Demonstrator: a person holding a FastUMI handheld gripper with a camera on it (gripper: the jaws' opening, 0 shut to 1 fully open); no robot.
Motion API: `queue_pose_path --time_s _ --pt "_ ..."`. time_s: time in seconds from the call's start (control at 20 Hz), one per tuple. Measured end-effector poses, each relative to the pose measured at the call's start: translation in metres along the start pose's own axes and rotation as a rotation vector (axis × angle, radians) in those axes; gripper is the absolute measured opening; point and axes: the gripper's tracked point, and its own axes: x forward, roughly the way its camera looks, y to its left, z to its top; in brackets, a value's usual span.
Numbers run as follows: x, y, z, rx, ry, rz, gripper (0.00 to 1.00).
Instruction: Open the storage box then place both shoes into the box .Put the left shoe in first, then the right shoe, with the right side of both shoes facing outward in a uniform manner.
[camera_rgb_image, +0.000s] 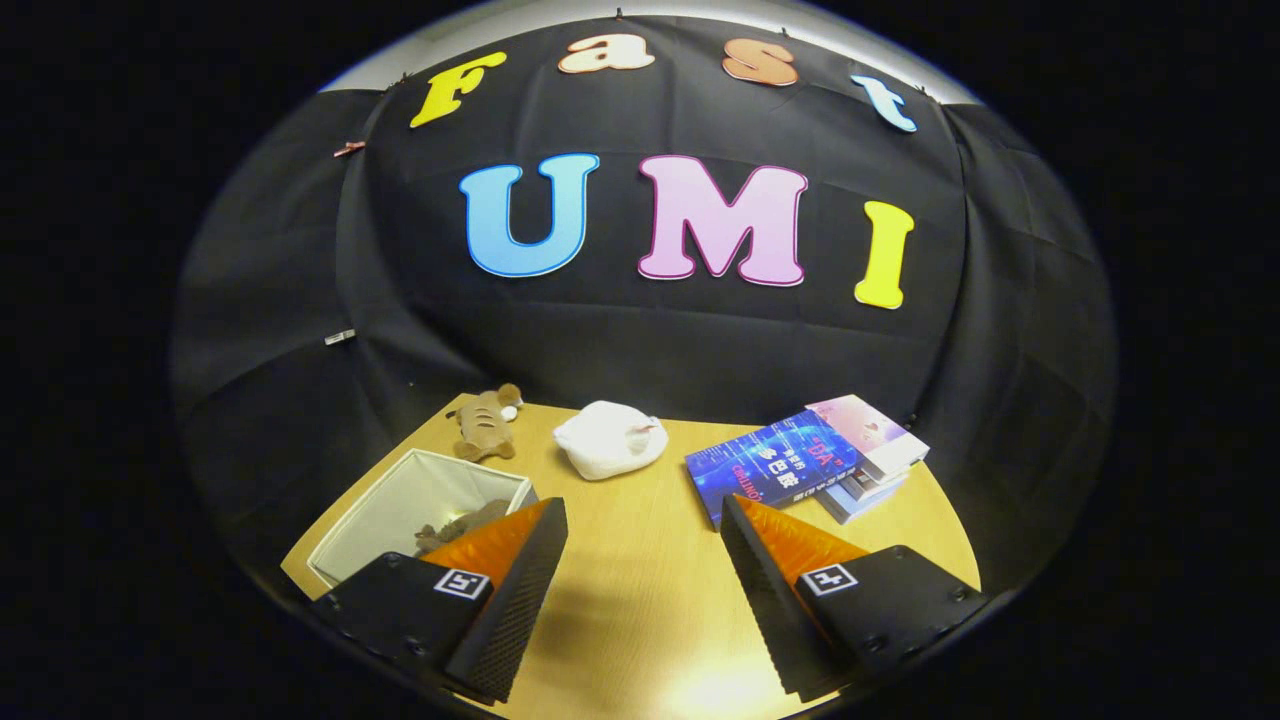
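So the gripper (640, 600) is held above the light wooden tabletop (640, 590), fingers spread wide apart with nothing gripped between them, just bare wood in the gap.

The key relation: the white fabric open-topped storage box (400, 500) is found off to the left, just ahead of the left finger (505, 590), whose tip partly overlaps the box's near corner in view. The box's long axis looks to be run diagonally, from near the left finger away toward the back left. No lid can be made out on it, so it's probably counted as open already. Something brownish is seen lying inside (462, 527), partly hidden by the finger; whether that's a shoe can't be told.

No clear shoes can be picked out on the table. Beyond the box a small brown plush toy (487, 422) is seen, a crumpled white cloth bundle (610, 438) further ahead of the fingers, and a stack of books with a blue cover on top (800, 460) just beyond the right finger (775, 595).

A leftward swing would likely be needed to reach the box.
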Motion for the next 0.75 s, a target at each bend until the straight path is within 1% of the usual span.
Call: queue_pose_path --time_s 0.2,0.45,0.75 --pt "-0.032 -0.018 0.006 0.019 -0.023 -0.002 0.97" --pt "-0.064 -0.032 0.022 -0.01 -0.075 0.011 0.96" --pt "-0.082 -0.069 0.035 0.034 -0.135 -0.037 0.98"
